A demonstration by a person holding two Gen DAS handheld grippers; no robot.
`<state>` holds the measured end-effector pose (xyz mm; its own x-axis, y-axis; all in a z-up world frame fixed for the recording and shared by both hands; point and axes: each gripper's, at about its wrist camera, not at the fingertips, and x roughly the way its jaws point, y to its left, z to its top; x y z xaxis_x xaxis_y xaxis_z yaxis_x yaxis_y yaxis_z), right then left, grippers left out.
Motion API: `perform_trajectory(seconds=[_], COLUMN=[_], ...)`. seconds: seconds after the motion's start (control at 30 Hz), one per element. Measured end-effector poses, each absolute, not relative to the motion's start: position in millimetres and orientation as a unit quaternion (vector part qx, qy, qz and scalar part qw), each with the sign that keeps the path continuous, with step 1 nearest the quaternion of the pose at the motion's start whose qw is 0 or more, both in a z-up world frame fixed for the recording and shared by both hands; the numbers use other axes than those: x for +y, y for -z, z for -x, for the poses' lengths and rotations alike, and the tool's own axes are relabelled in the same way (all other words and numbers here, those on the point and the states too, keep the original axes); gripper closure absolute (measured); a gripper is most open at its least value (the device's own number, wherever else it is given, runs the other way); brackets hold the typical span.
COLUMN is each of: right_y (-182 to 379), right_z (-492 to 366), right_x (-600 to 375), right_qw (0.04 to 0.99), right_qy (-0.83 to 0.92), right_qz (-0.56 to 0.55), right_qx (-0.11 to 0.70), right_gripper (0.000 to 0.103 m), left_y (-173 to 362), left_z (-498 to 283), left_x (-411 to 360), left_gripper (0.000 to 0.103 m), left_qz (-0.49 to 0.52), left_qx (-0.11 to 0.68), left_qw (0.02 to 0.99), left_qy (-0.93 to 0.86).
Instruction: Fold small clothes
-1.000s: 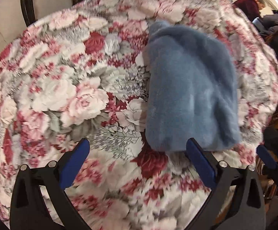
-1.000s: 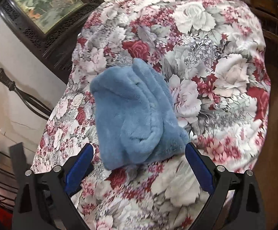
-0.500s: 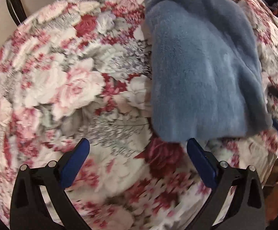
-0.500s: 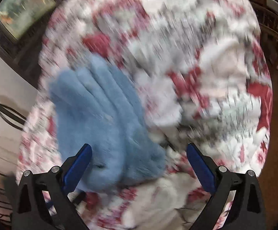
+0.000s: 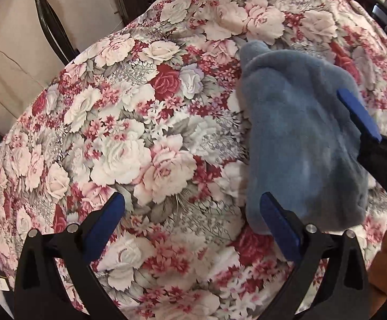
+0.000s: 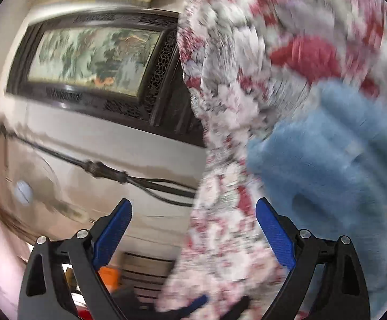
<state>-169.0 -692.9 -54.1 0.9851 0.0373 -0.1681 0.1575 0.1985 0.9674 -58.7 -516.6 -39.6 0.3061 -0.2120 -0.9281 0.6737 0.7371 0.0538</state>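
Note:
A folded fluffy blue garment (image 5: 302, 144) lies on the floral cloth (image 5: 140, 138). My left gripper (image 5: 190, 213) is open and empty, just left of the garment's near edge, its right finger (image 5: 278, 226) against that edge. One blue finger (image 5: 358, 114) of the right gripper shows at the garment's right side. In the blurred right wrist view my right gripper (image 6: 190, 218) is open and empty, with the garment (image 6: 332, 165) to its right.
The floral cloth covers a rounded table whose edge drops off at the left (image 5: 33, 112). A dark framed picture (image 6: 92, 53) and a dark cable (image 6: 140, 181) are on the wall behind. Dark furniture (image 5: 52, 29) stands beyond the table.
The left gripper pulled back and left, so the garment sits further right. The right gripper swung left fast, from facing the garment to facing the wall, and now shows beside the garment.

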Motion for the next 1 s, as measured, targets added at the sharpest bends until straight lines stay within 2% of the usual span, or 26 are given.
perform_trajectory(seconds=[0.17,0.3,0.33,0.37,0.4,0.43,0.5,0.53,0.63,0.73,0.83,0.87,0.9,1.0], right_y=[48,56,59,62,68,76,93,98,108,88,57,49,41,32], right_z=[168,176,178,180,182,182,180,179,182,178,175,176,184,200], right_x=[-707,-727,-732,-736,-742,-748,-756,-759,-764,-754,-728,-719,-706,-676], right_qw=[0.788,0.803,0.807,0.807,0.803,0.795,0.782,0.779,0.777,0.798,0.826,0.832,0.836,0.833], right_qy=[0.046,0.098,0.122,0.146,0.165,0.175,0.192,0.2,0.182,0.194,0.207,0.209,0.214,0.23], right_qz=[-0.61,-0.578,-0.566,-0.558,-0.555,-0.558,-0.559,-0.555,-0.561,-0.515,-0.445,-0.429,-0.414,-0.387], right_qx=[0.071,0.102,0.116,0.129,0.144,0.158,0.198,0.215,0.219,0.245,0.278,0.283,0.288,0.321], right_gripper=[0.008,0.009,0.013,0.022,0.037,0.045,0.087,0.101,0.103,0.103,0.087,0.069,0.06,0.06], left_y=[61,90,96,104,110,114,125,130,135,134,122,115,107,91], left_z=[55,50,50,48,48,48,48,47,47,46,39,39,41,54], left_x=[-515,-522,-525,-529,-532,-534,-537,-539,-540,-539,-527,-522,-517,-508], left_gripper=[0.004,0.004,0.004,0.004,0.004,0.004,0.004,0.004,0.004,0.004,0.005,0.005,0.005,0.005], left_qz=[-0.206,-0.188,-0.186,-0.183,-0.18,-0.179,-0.175,-0.172,-0.167,-0.166,-0.156,-0.151,-0.142,-0.13], left_qx=[0.54,0.564,0.567,0.569,0.568,0.566,0.565,0.568,0.571,0.57,0.568,0.563,0.555,0.535], left_qw=[0.76,0.744,0.741,0.739,0.741,0.743,0.743,0.741,0.738,0.736,0.738,0.742,0.745,0.745], left_qy=[0.296,0.306,0.308,0.309,0.309,0.31,0.312,0.312,0.319,0.325,0.328,0.332,0.343,0.376])
